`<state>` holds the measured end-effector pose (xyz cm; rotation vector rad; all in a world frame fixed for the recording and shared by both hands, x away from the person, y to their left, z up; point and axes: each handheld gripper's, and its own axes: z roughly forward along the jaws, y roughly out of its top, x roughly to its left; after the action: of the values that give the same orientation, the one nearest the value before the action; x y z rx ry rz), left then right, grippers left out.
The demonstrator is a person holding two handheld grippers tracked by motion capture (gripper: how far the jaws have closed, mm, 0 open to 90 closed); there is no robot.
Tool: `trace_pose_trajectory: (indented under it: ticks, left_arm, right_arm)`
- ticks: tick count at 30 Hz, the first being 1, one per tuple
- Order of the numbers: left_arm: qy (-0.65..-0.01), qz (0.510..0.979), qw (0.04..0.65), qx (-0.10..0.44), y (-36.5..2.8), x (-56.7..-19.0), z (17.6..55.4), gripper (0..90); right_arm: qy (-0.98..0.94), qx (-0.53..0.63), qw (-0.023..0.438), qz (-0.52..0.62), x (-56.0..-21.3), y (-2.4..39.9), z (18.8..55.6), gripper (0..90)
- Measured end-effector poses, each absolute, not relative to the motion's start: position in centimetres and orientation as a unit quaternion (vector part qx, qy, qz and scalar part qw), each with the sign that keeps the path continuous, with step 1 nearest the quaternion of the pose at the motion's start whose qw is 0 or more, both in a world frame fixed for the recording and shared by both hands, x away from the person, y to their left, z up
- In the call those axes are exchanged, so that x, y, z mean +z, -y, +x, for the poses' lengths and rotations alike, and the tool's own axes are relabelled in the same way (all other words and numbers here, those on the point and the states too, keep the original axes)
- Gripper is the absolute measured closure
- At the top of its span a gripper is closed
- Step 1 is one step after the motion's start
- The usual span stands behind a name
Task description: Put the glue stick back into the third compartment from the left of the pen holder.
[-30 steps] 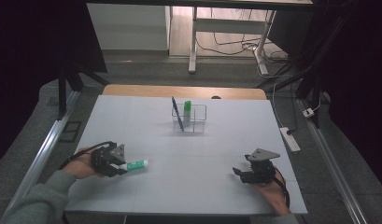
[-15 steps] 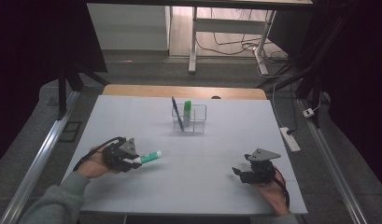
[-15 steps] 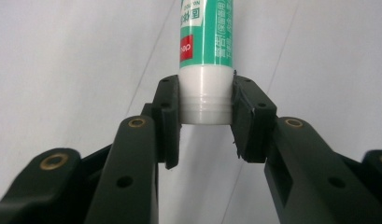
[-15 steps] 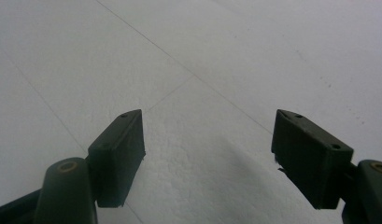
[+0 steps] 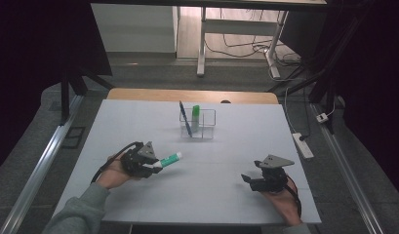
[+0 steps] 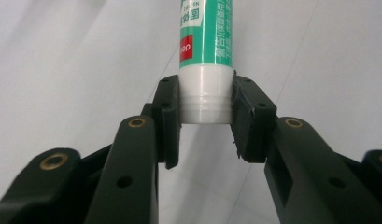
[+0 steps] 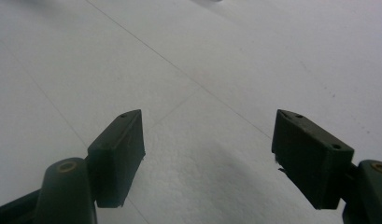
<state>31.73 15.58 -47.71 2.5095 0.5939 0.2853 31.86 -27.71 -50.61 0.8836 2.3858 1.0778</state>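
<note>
1. Left gripper (image 5: pixel 150 165) is raised over the near-left table (image 5: pixel 236 195), clamping the white end of a green tube (image 6: pixel 205 51).
2. Right gripper (image 7: pixel 207 158) sits low at near-right, jaws wide, empty.

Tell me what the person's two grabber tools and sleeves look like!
Each gripper, the left gripper and the right gripper, is black with two blocky jaws, brass-coloured rivets at the joints and small screw holes. A grey three-cornered plate sits on top of each, and a black cable loops from the back. The person's left arm wears a grey sleeve.
</note>
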Motion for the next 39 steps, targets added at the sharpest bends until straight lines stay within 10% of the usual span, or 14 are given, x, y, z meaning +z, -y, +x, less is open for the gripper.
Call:
trace_pose_trajectory:
  ticks: [39]
  left_arm:
    - [-0.227,0.918,0.31,0.098,-9.5,-47.3,32.6,64.4]
  right_arm:
    - [-0.857,0.403,0.186,0.263,-48.7,23.7,31.0,23.8]
